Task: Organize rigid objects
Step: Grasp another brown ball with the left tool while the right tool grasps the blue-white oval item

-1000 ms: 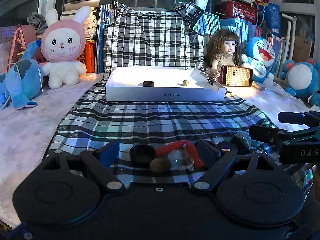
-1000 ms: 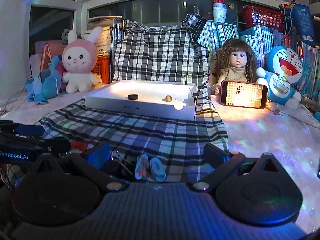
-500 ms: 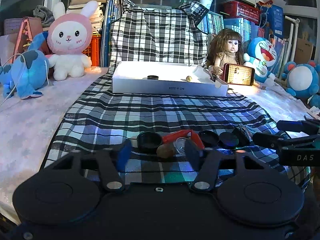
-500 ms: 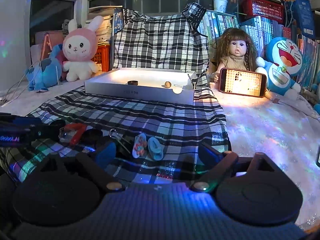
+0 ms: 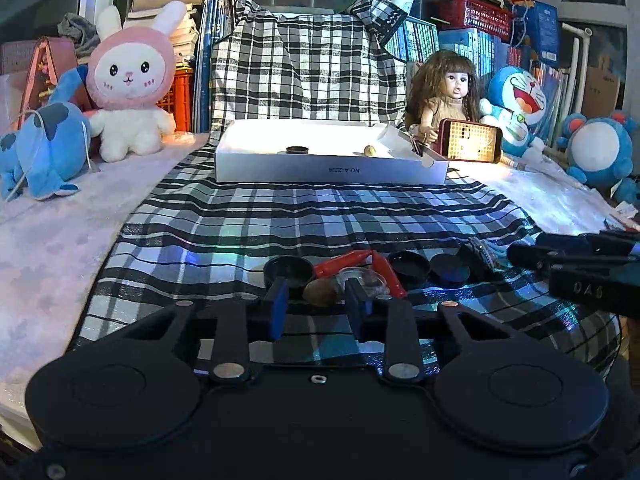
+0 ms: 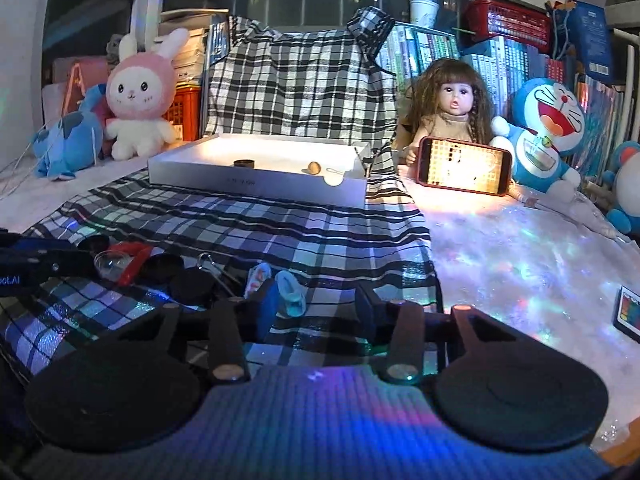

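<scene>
A cluster of small items lies on the plaid cloth (image 5: 320, 224): a black cap (image 5: 289, 271), a brown nut (image 5: 320, 293), a clear dome (image 5: 366, 280), red pieces (image 5: 344, 258) and two more black caps (image 5: 408, 267). My left gripper (image 5: 318, 306) is open, its blue pads either side of the nut, a gap showing. My right gripper (image 6: 316, 306) is open, just behind two small pastel clips (image 6: 290, 292). A white tray (image 5: 332, 160) at the back holds a black ring (image 5: 297, 149) and a nut (image 5: 370, 150).
Plush toys, a doll (image 5: 448, 96) with a lit phone (image 5: 470, 141) and books line the back. A small box (image 6: 630, 312) lies at the right on the shiny sheet. The right gripper's body (image 5: 580, 264) shows at the left view's right edge.
My left gripper's fingers have narrowed around the nut and pulled back slightly. My right gripper's fingers have also narrowed, and it has drawn back from the clips.
</scene>
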